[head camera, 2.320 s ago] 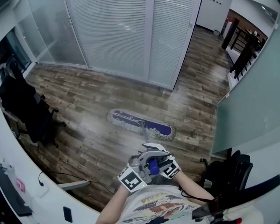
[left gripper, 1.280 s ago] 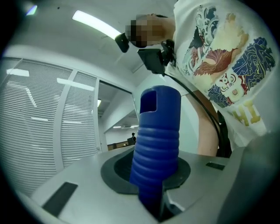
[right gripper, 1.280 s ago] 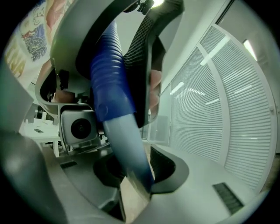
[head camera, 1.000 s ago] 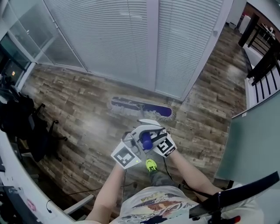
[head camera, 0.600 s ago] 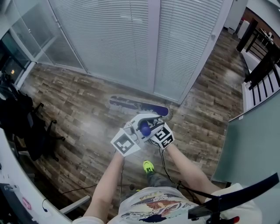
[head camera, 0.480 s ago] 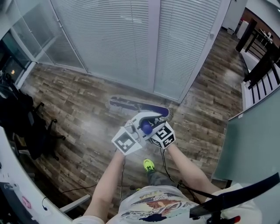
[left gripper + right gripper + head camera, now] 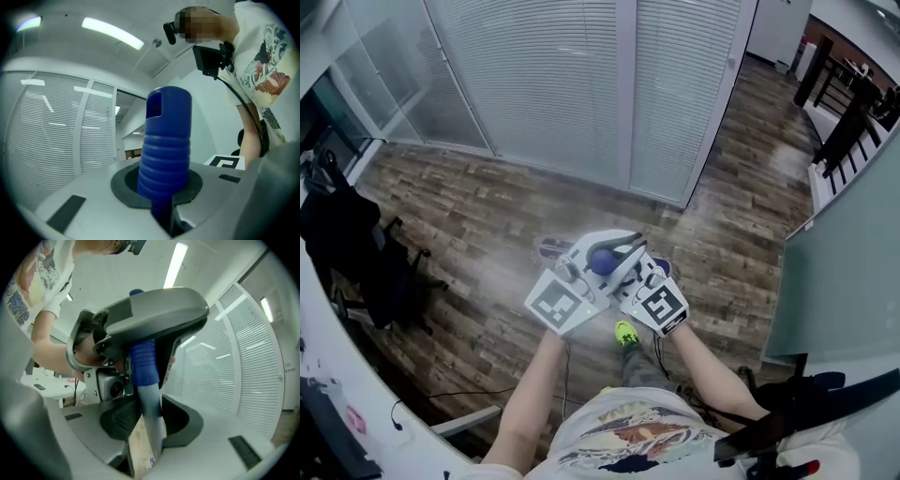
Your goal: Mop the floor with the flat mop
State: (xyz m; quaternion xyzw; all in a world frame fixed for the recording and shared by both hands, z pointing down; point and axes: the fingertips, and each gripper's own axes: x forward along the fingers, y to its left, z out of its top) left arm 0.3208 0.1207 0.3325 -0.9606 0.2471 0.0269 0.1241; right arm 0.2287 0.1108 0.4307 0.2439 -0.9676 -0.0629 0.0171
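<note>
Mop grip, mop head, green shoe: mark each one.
mop grip [image 7: 166, 140], left gripper view, on its ribbed blue sleeve.
mop head [image 7: 550, 248], head view, on the purple left end that shows.
green shoe [image 7: 625, 332], head view, on its top.

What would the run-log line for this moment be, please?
task: mopping; left gripper: shut on mop handle, jaws just closing; right gripper: shut on mop handle, jaws just closing; mop head: on floor
</note>
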